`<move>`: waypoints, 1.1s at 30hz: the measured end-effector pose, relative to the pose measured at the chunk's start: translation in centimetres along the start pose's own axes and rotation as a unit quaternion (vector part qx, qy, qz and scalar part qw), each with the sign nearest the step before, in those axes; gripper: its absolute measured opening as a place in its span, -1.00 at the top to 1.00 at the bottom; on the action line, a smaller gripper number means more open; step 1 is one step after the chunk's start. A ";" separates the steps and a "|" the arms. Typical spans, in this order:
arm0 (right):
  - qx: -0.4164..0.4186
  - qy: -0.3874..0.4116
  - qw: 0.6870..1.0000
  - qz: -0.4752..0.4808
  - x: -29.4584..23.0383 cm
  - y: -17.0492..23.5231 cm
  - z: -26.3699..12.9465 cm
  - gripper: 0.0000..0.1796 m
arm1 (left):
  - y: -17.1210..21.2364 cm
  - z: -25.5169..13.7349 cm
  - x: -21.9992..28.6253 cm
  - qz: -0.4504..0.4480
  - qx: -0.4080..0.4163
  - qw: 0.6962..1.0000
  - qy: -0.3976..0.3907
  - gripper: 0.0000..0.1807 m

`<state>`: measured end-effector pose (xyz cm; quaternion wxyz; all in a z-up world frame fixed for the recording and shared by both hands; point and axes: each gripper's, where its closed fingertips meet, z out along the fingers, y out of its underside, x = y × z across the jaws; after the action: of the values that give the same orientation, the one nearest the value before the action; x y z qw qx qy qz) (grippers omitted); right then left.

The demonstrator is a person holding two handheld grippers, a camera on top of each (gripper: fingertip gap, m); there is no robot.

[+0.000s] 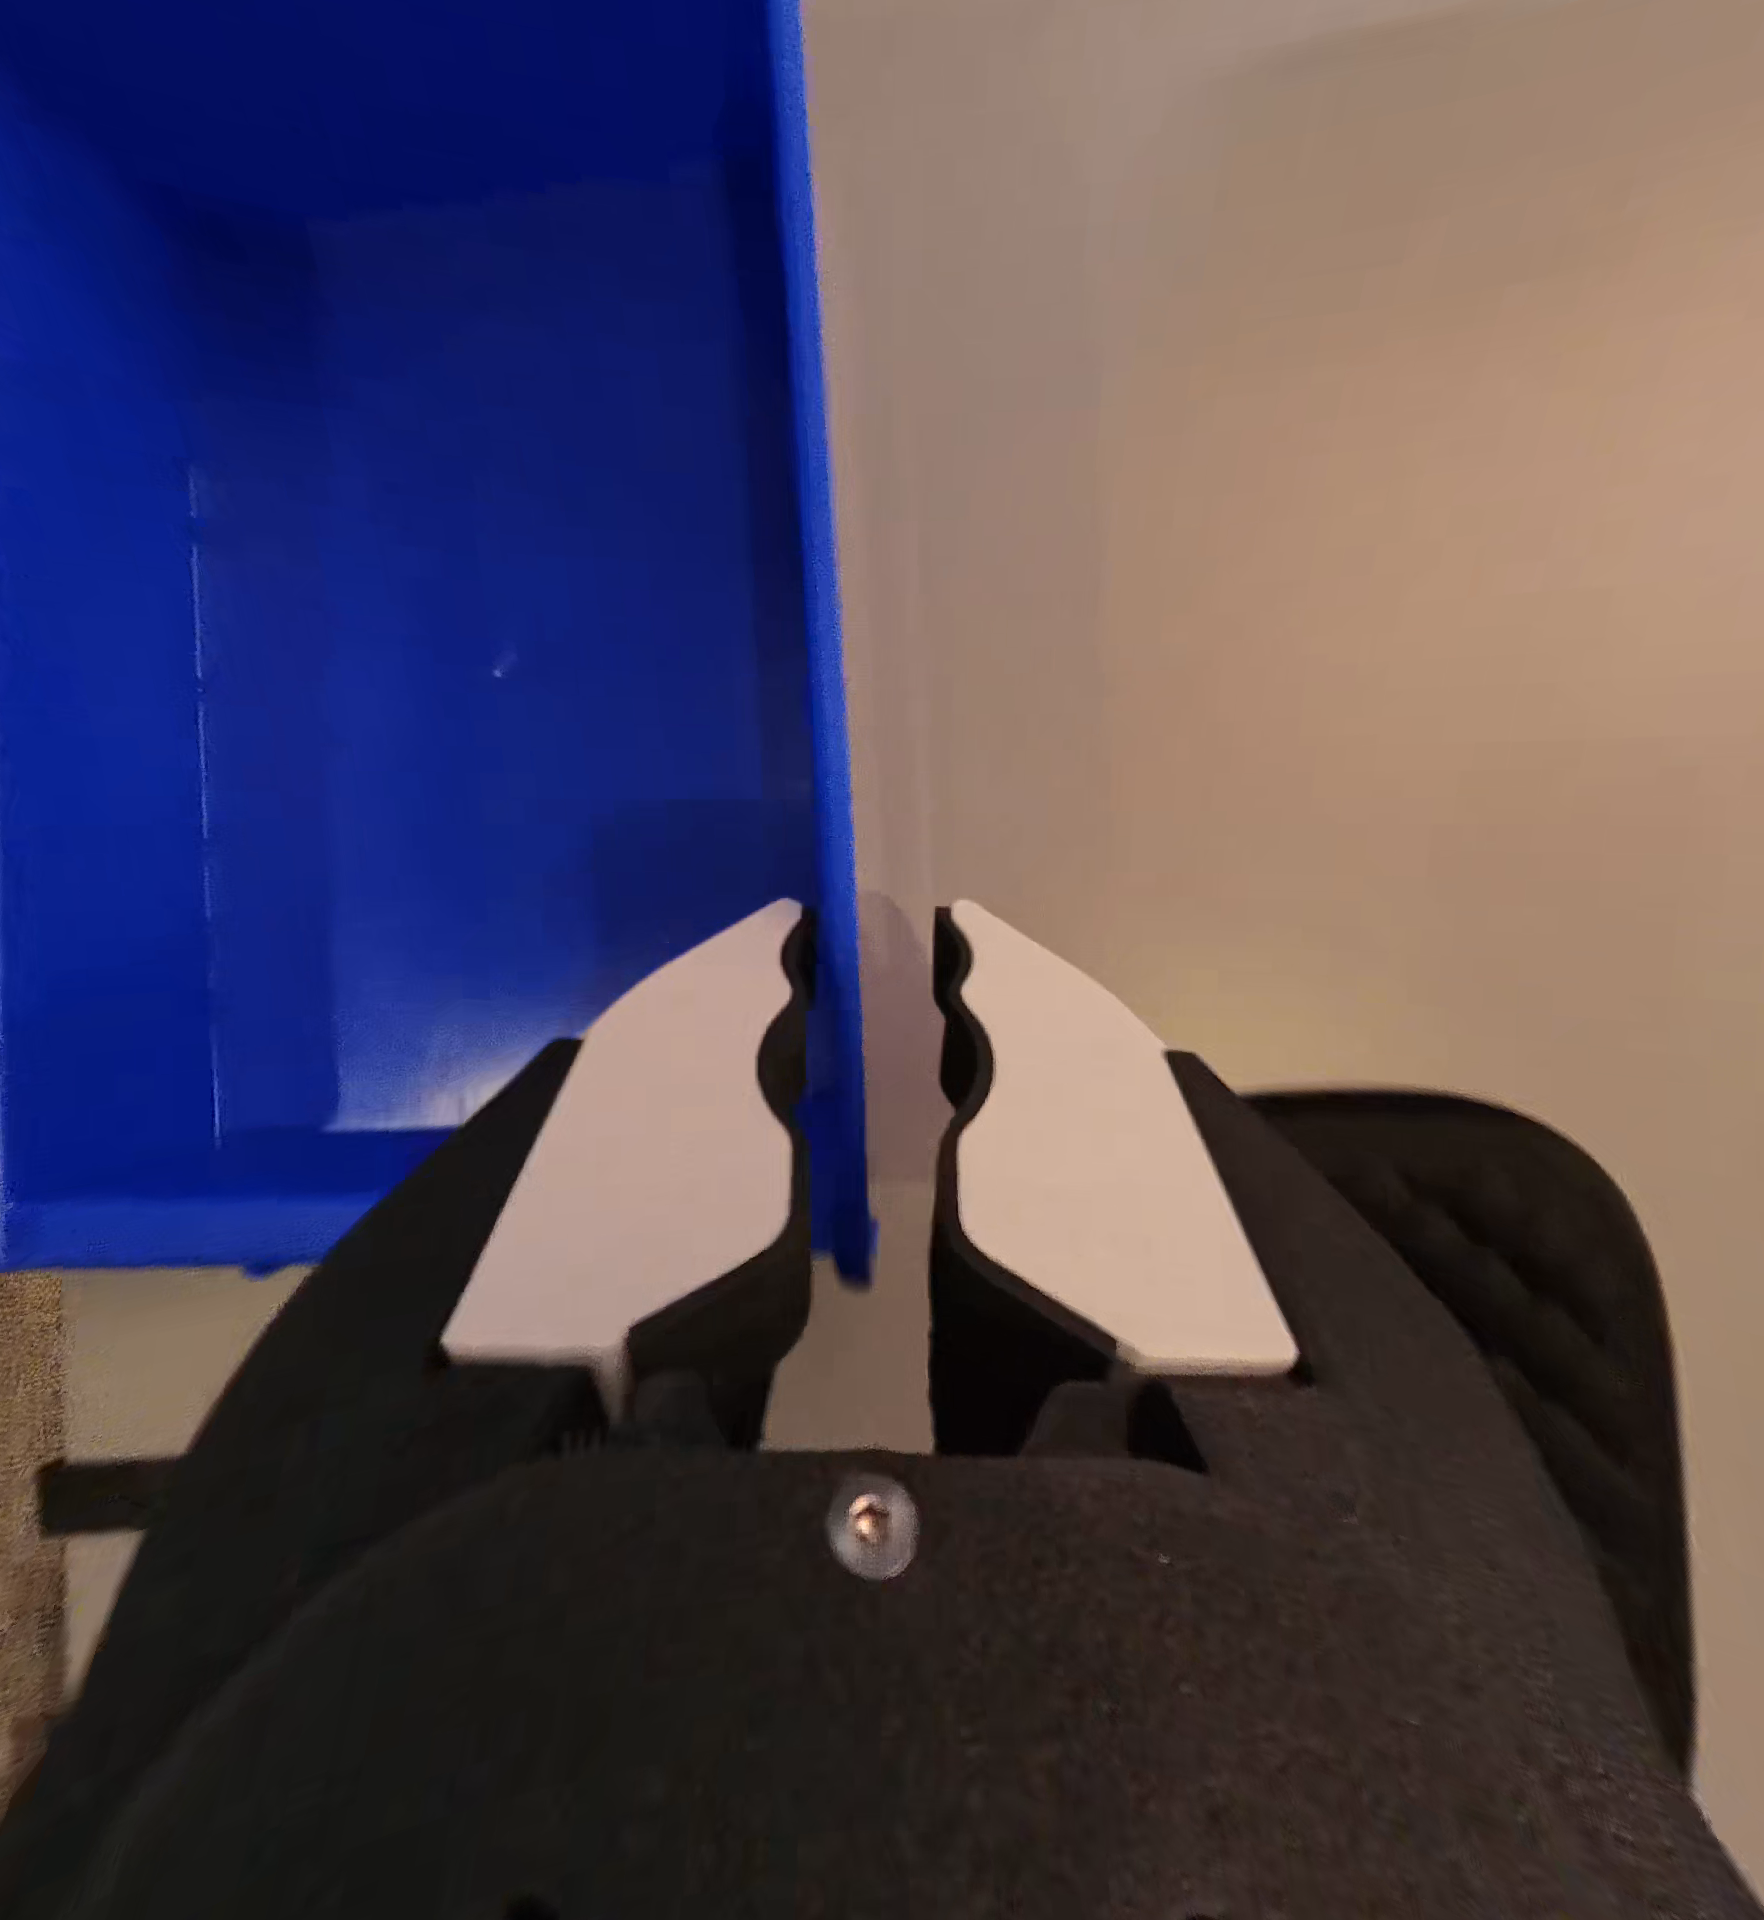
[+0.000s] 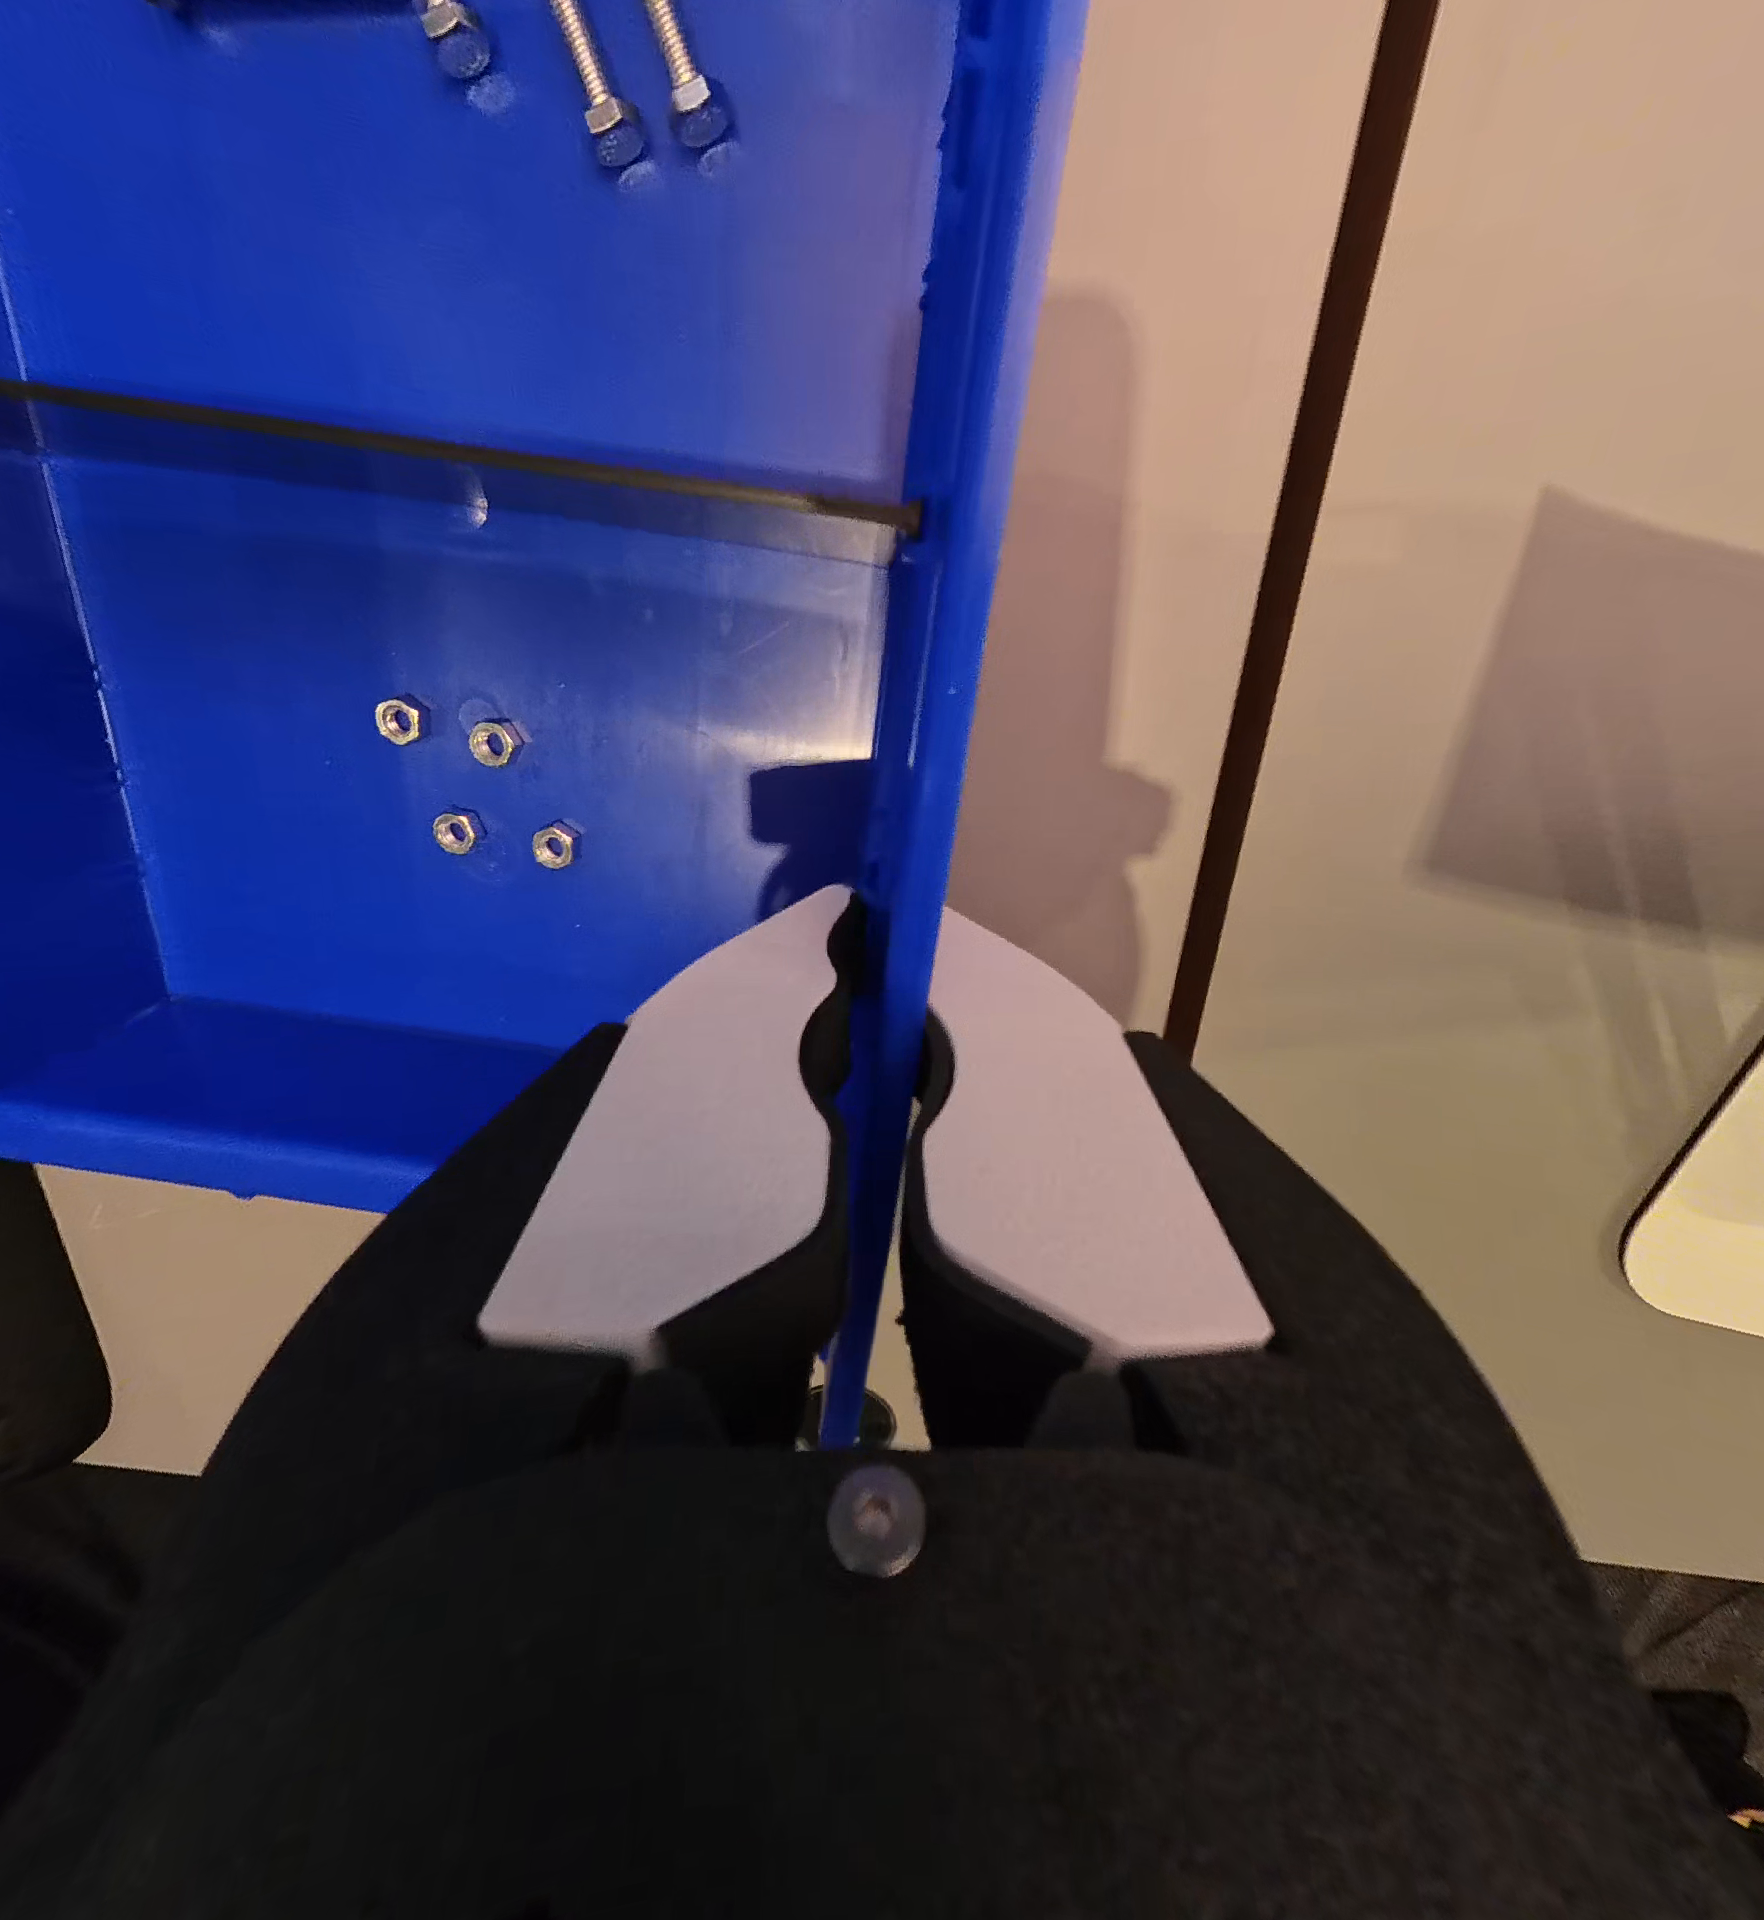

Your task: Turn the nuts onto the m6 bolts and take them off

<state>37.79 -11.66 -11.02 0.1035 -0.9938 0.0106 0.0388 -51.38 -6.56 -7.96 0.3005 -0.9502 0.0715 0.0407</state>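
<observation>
I'm looking down my left claw (image 1: pixel 873 1081) now: two pale, flat-faced fingers (image 1: pixel 670 1143) with wavy black inner edges, set in a matte black, grainy housing that swells into a rounded dome with one small silver screw (image 1: pixel 870 1527) at its centre. My right claw (image 2: pixel 883 1091) is the twin, with the same whitish fingers (image 2: pixel 691 1153) lined in scalloped black padding. It has the same speckled black body and the same single round screw (image 2: pixel 873 1522) at mid-dome.

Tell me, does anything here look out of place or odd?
Nothing spilled or broken. Oddly, both grippers straddle walls of the blue bin; the right gripper clamps one, while four nuts and the bolts lie untouched inside.
</observation>
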 end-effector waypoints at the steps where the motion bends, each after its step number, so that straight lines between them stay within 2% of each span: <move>1: 0.001 -0.003 1.000 -0.001 -0.1 0.0 0.0 0.95 | -0.1 0.8 -0.3 -0.003 0.004 1.000 -0.009 0.87; 2: 0.002 -0.004 1.000 -0.003 -0.1 0.1 0.0 0.95 | -0.4 1.2 -0.6 -0.001 0.012 1.000 -0.020 0.95; 7: 0.000 -0.004 1.000 -0.010 -0.2 0.2 0.0 0.95 | -1.5 1.8 0.9 0.026 0.005 0.999 -0.034 0.95; 12: -0.002 -0.004 1.000 -0.008 -0.2 0.2 0.0 0.95 | -3.0 2.3 5.2 0.045 -0.005 0.998 -0.042 0.94; 22: -0.023 -0.011 1.000 -0.012 -0.5 0.5 0.0 0.95 | -6.1 2.8 17.2 0.068 0.016 0.997 -0.013 0.94; 27: -0.029 -0.013 0.999 -0.017 -0.7 0.7 0.0 0.95 | -6.0 2.1 22.9 0.093 0.028 0.995 -0.019 0.94; 33: -0.037 -0.012 0.999 -0.018 -1.0 0.8 0.1 0.95 | -6.0 1.1 30.3 0.130 0.021 0.991 0.030 0.87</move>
<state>36.80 -12.44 -11.16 0.0670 -0.9965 -0.0096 0.0495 -20.55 -4.47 -9.15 0.3105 -0.9270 0.2045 0.0498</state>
